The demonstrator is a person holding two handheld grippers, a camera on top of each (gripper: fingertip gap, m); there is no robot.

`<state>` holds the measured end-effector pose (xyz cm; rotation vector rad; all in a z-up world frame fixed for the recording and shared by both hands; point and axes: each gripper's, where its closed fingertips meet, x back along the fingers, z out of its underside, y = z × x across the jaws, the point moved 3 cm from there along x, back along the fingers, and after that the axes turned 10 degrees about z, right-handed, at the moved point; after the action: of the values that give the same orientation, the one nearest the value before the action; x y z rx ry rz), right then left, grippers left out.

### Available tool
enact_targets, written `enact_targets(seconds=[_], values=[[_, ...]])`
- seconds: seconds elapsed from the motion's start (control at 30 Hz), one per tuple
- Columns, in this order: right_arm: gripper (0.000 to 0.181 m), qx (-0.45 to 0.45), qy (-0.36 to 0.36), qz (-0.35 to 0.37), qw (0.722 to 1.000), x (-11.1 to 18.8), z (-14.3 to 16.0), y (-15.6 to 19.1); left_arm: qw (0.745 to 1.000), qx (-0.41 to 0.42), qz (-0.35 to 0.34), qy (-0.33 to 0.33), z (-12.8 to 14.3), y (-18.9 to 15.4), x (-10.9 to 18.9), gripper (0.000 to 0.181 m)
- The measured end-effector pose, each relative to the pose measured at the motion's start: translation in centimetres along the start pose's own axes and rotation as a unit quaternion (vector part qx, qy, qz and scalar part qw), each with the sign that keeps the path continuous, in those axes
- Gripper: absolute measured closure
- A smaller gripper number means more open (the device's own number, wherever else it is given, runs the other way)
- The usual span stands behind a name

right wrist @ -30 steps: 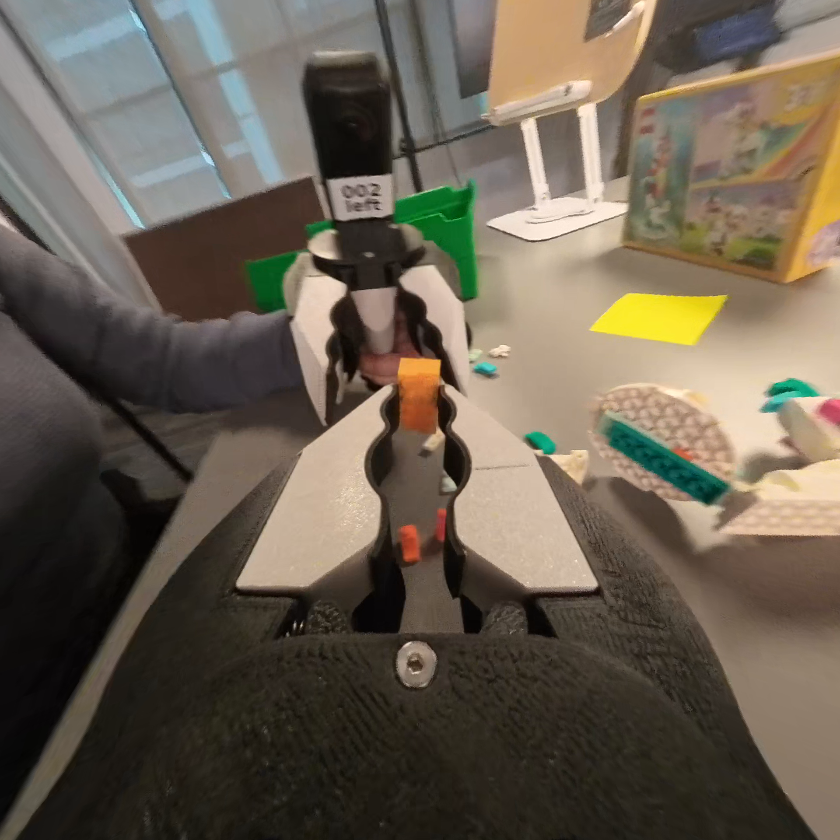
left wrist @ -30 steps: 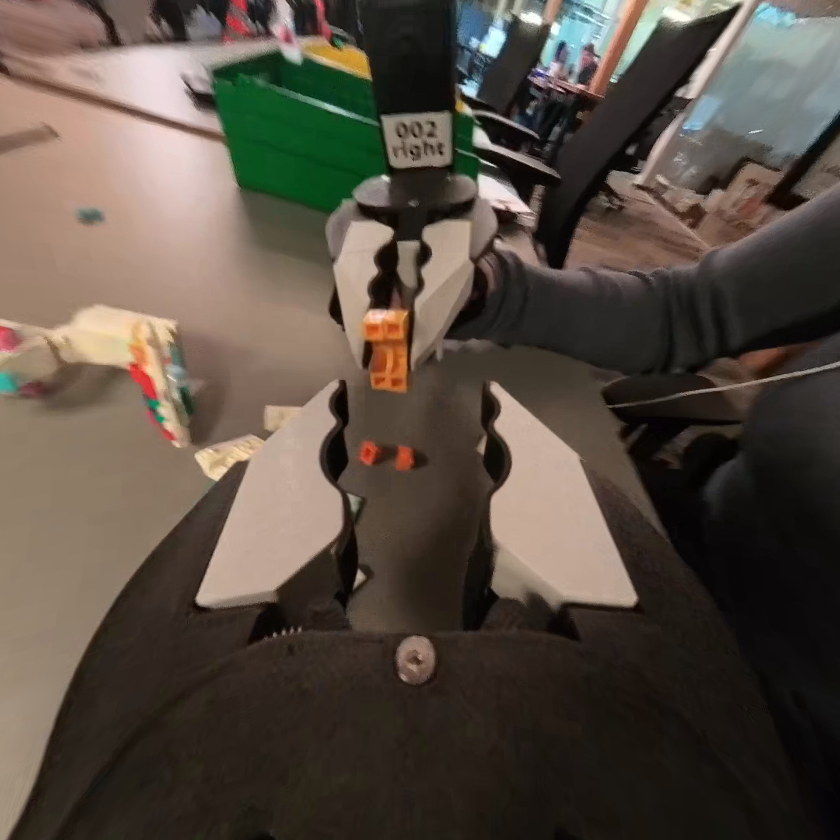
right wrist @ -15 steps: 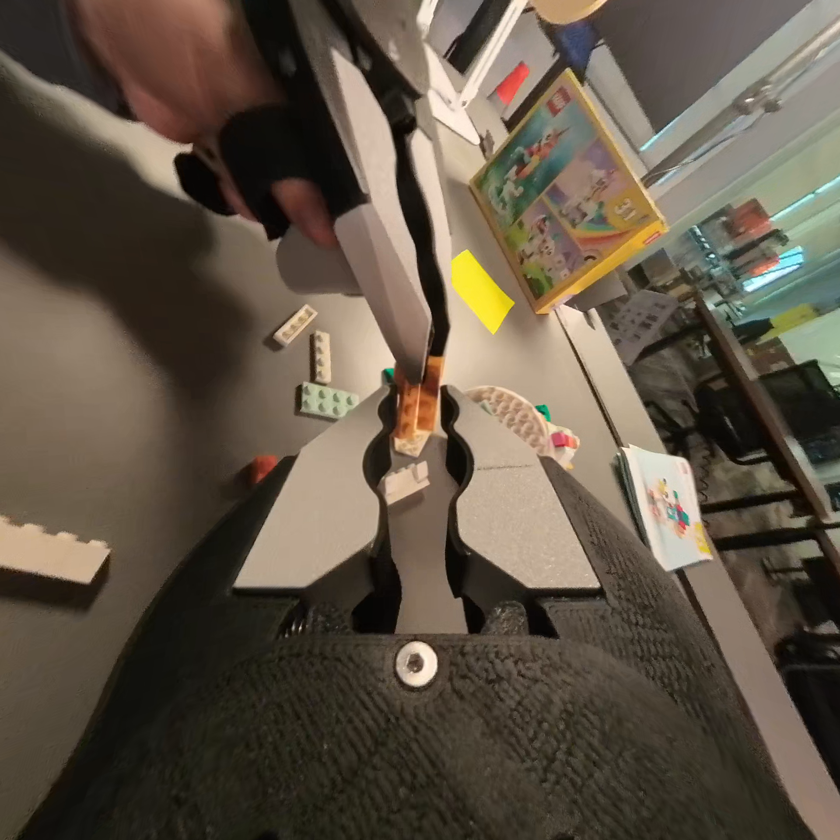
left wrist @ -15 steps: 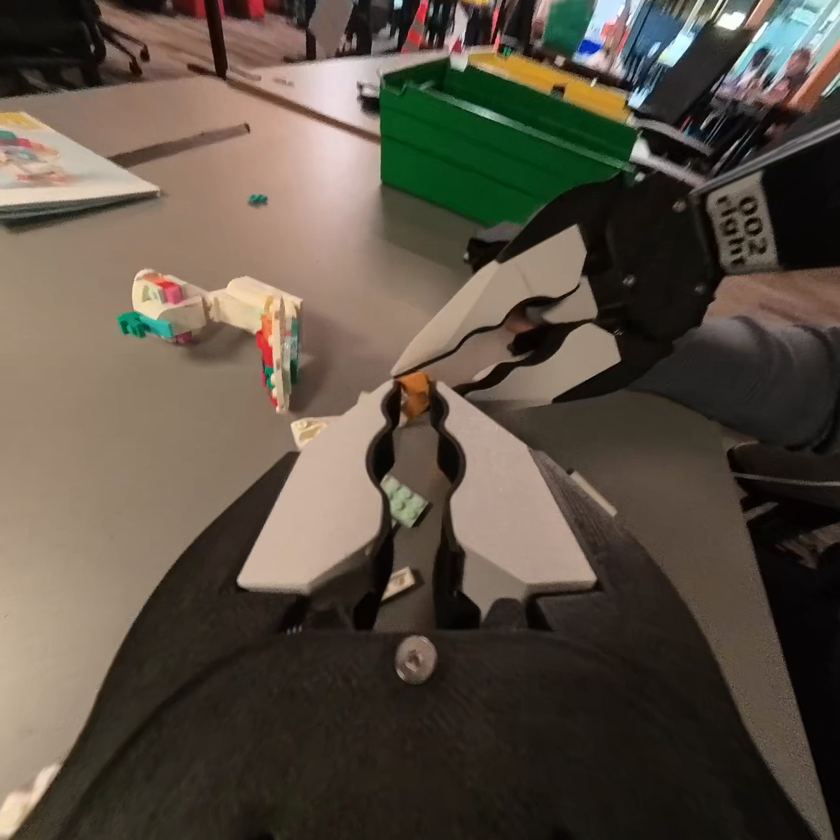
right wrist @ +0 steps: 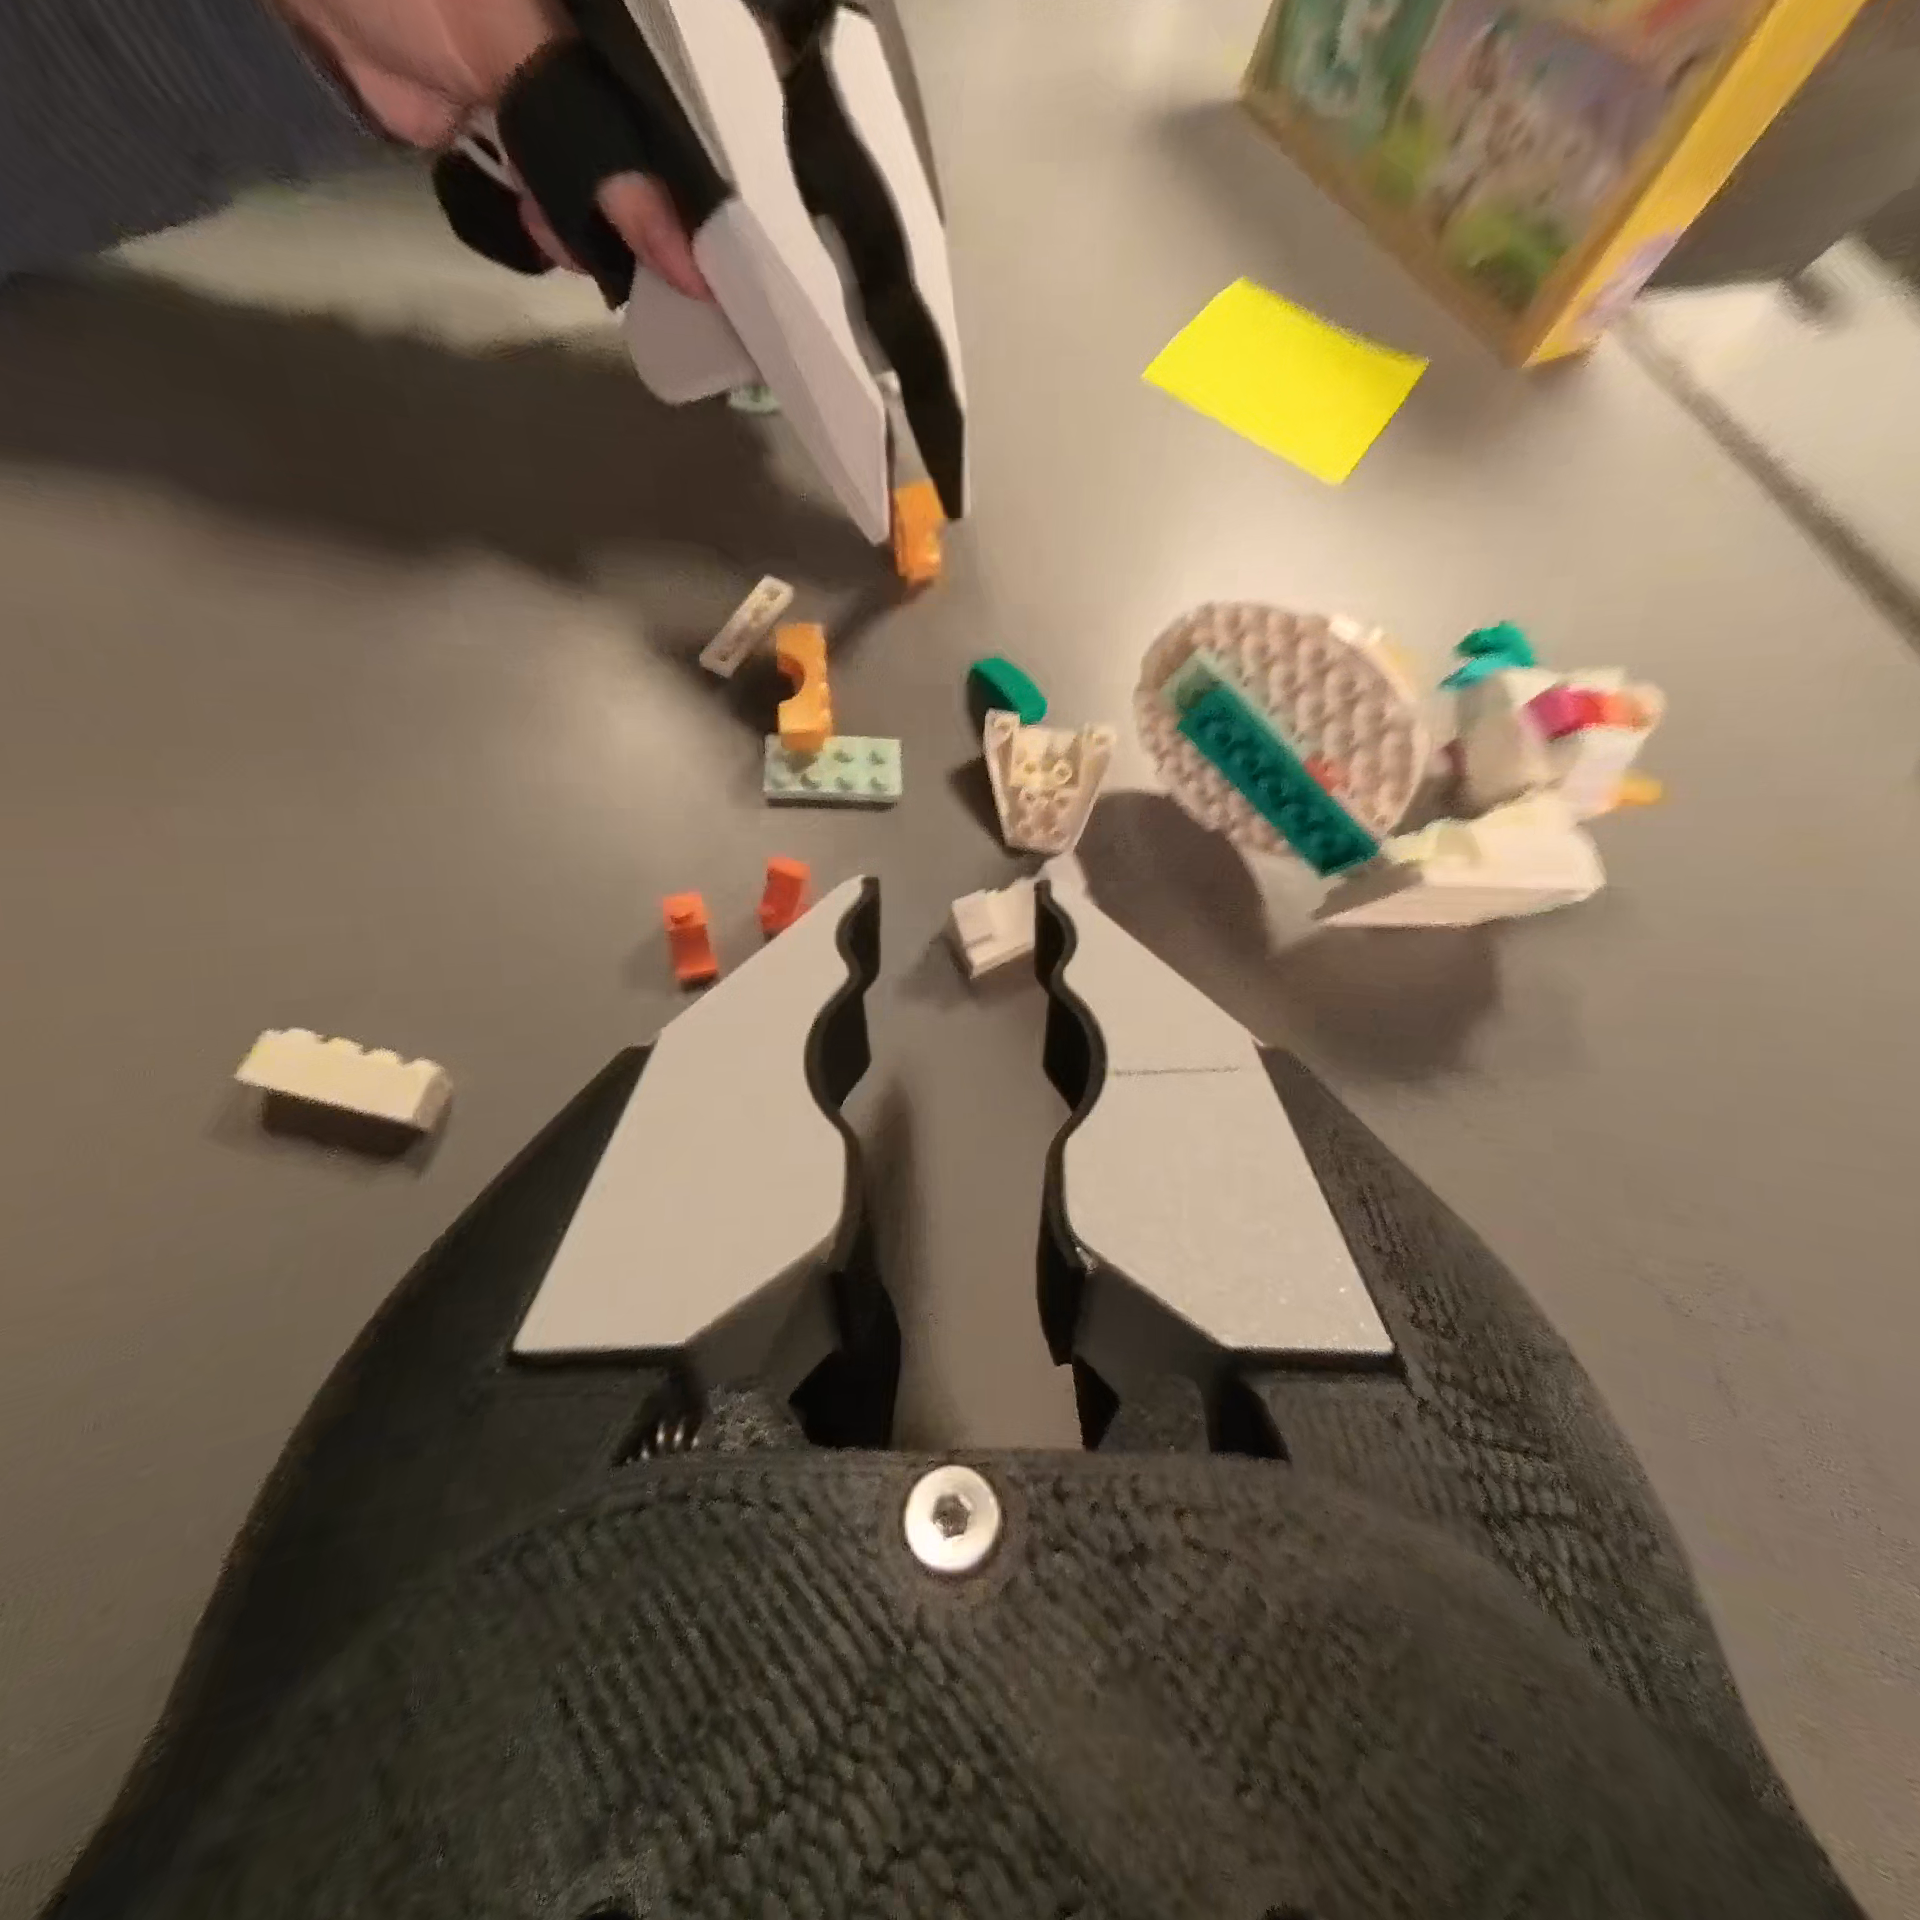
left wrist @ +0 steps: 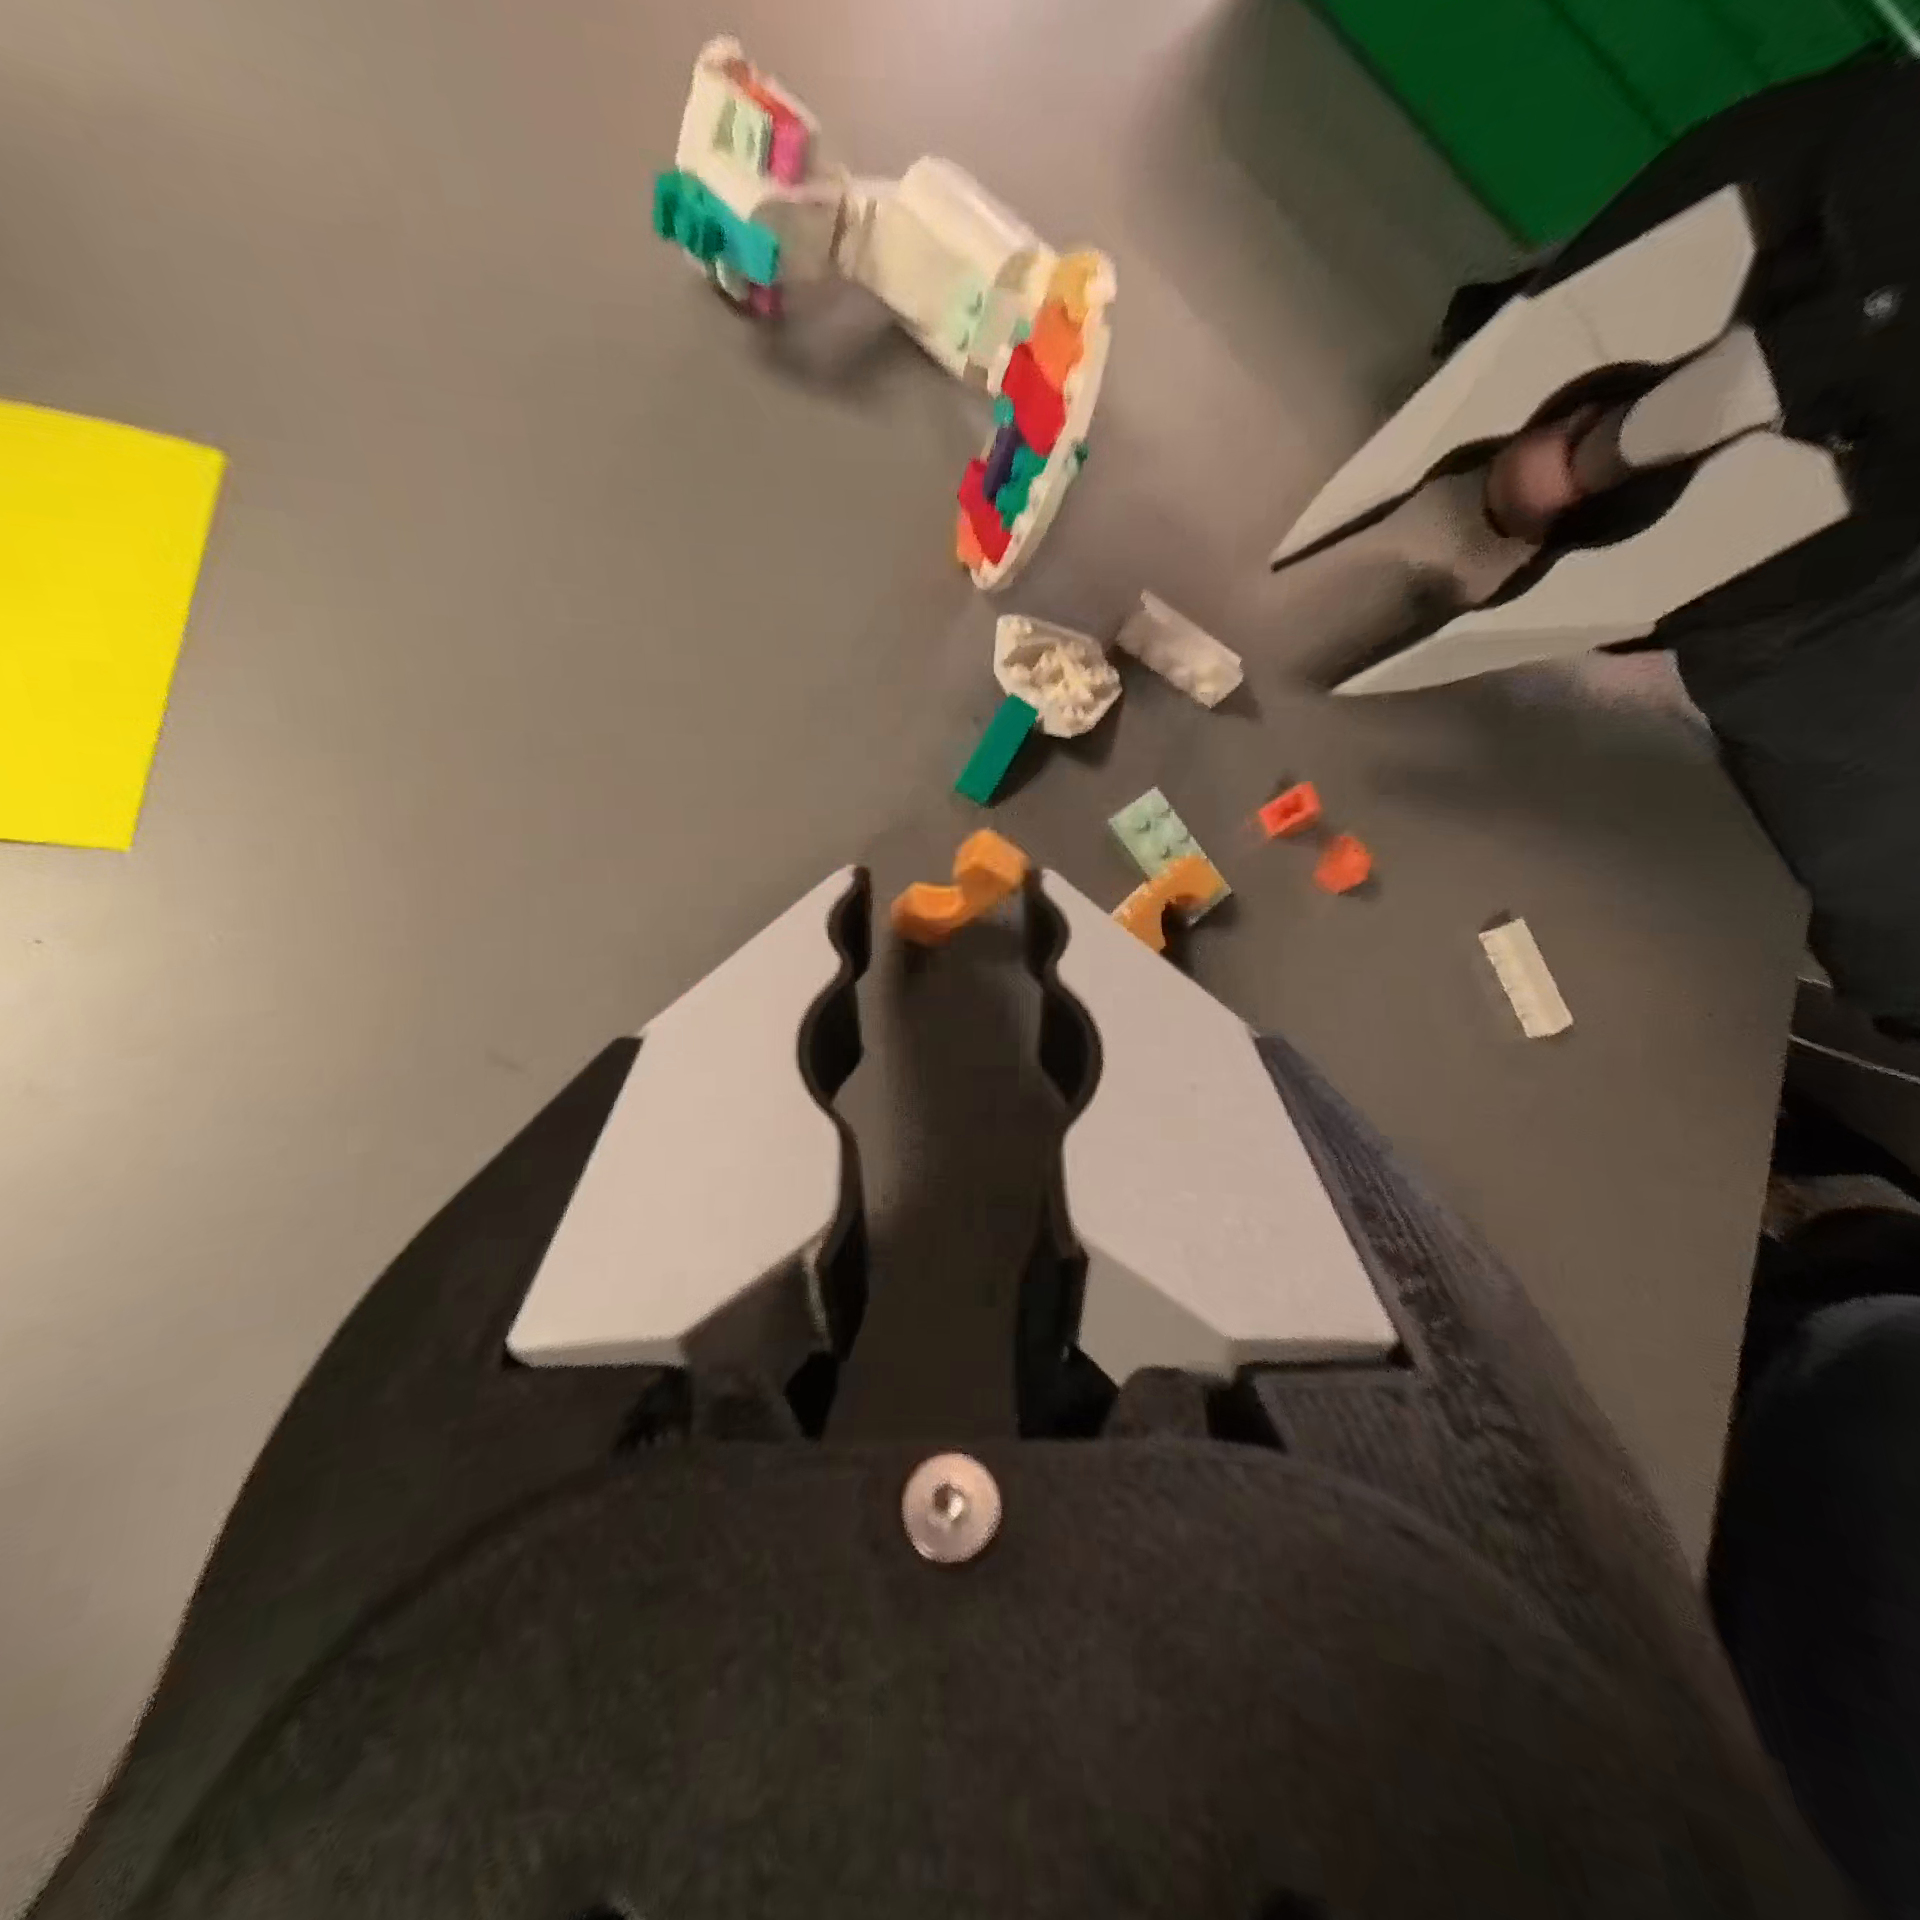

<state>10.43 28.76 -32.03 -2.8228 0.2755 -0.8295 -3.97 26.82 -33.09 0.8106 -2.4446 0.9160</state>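
Observation:
My left gripper (left wrist: 951, 878) is open just above the grey table (left wrist: 468, 727). An orange arch brick (left wrist: 956, 888) sits between its tips, close to the right fingertip (left wrist: 1049, 894), with a clear gap to the left one. The right wrist view shows the same brick (right wrist: 916, 535) at the tips of the left gripper (right wrist: 920, 520). A second orange arch brick (right wrist: 802, 686) lies with one end on a mint plate (right wrist: 847, 769). My right gripper (right wrist: 954, 885) is open and empty. A small white brick (right wrist: 992, 925) lies on the table by its right fingertip.
A white round-plate model with coloured bricks (right wrist: 1278, 727) lies to the right. Two small red-orange bricks (right wrist: 688, 935), a long cream brick (right wrist: 343, 1081), a white wedge plate (right wrist: 1044, 779) and a dark green piece (right wrist: 1003, 686) are scattered. Yellow paper (right wrist: 1283, 379), a picture box (right wrist: 1507, 156) and a green bin (left wrist: 1610, 94) stand farther off. The gap from one gripper's tips to the other's is roughly 11 centimeters. My left gripper's tips are some 4 centimeters from the dark green piece (right wrist: 1003, 686). Seen from the left wrist view (left wrist: 1003, 752) as well.
Half a second ago both grippers pinched the joined orange bricks. They have since come apart. Both grippers have opened and drawn apart. One arch now lies on the mint plate, the other loose at my left tips.

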Motion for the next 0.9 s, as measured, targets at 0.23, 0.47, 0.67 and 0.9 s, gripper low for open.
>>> enact_targets(seconds=[0.23, 0.47, 0.67, 0.9], values=[[0.148, -0.089, 0.005, -0.011, 0.996, -0.1, 0.7, -1.1, 0.999, -0.001, 0.018, -0.030, -0.8, -0.3, 0.2, 0.133], [0.144, -0.128, 0.054, 0.000, 0.990, -1.8, 1.5, -0.7, 0.993, -0.099, -0.016, -0.068, -2.4, -1.2, 0.4, 0.140], [0.167, -0.095, 0.093, 0.035, 0.990, -2.8, 1.4, 0.0, 0.990, -0.101, 0.004, -0.097, -2.9, -1.7, 0.3, 0.147], [0.169, 0.040, -0.009, 0.086, 0.995, -1.9, -1.4, 0.1, 0.988, -0.066, 0.091, -0.107, -2.9, -4.3, -2.0, 0.148]])
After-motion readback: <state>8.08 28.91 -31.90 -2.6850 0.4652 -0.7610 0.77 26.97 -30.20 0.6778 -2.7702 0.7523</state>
